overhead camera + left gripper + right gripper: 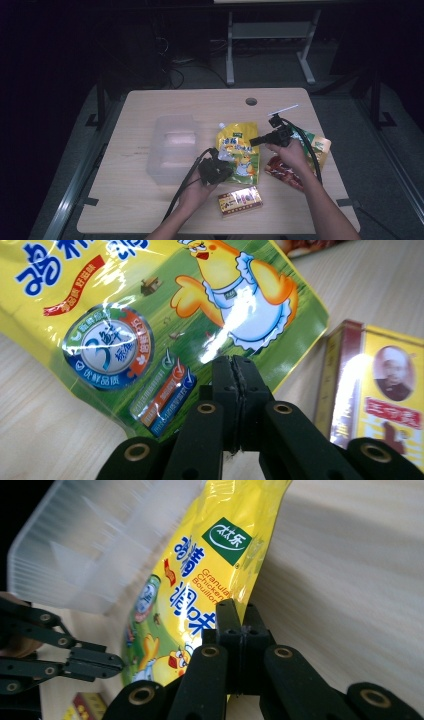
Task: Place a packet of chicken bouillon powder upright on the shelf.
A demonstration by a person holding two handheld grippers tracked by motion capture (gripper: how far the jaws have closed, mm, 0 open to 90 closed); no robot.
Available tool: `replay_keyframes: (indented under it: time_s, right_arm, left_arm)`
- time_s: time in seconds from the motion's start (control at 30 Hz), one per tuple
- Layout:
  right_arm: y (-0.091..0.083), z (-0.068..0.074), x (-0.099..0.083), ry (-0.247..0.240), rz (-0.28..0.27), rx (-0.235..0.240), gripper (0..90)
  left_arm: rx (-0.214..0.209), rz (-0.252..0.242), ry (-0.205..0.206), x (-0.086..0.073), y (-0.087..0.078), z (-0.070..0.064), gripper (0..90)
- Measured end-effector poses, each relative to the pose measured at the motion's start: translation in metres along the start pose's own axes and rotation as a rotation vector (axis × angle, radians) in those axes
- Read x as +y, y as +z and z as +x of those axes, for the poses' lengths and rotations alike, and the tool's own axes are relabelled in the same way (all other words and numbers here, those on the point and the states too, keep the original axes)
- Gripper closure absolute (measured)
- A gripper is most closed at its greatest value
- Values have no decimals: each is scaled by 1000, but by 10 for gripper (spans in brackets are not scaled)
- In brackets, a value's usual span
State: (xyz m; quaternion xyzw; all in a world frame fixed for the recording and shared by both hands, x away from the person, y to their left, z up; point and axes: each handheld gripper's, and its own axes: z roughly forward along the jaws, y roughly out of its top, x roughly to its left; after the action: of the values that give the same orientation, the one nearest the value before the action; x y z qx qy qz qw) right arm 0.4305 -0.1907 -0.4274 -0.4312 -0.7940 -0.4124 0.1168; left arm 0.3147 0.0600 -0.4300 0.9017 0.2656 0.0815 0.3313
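Yellow pouch (238, 152) (flat) between 2 grippers

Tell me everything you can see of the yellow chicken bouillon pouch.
The yellow pouch is glossy, crinkled plastic film, printed with blue characters, a green logo patch, a cartoon chicken on green grass and a round blue seal. It has a small white spout at its top left corner. It sits at the middle of the wooden table, beside the clear plastic container. The left gripper is shut on its lower edge and the right gripper on a side edge.
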Motion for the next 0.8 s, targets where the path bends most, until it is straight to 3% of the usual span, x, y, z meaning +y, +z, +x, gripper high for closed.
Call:
replay_keyframes:
  time_s: [0.3, 0.53, 0.8]
  right_arm:
    - [-17, 24, 4, -73, -80, 18, 900]
    - [-36, 45, 5, -136, -138, 21, 900]
    - [-49, 62, 2, -211, -169, 1, 900]
  left_arm:
    - [-25, -56, 3, -4, -16, -4, 788]
    - [-43, -118, 51, -9, -29, -11, 670]
    - [-76, -184, 65, -15, -41, -18, 566]
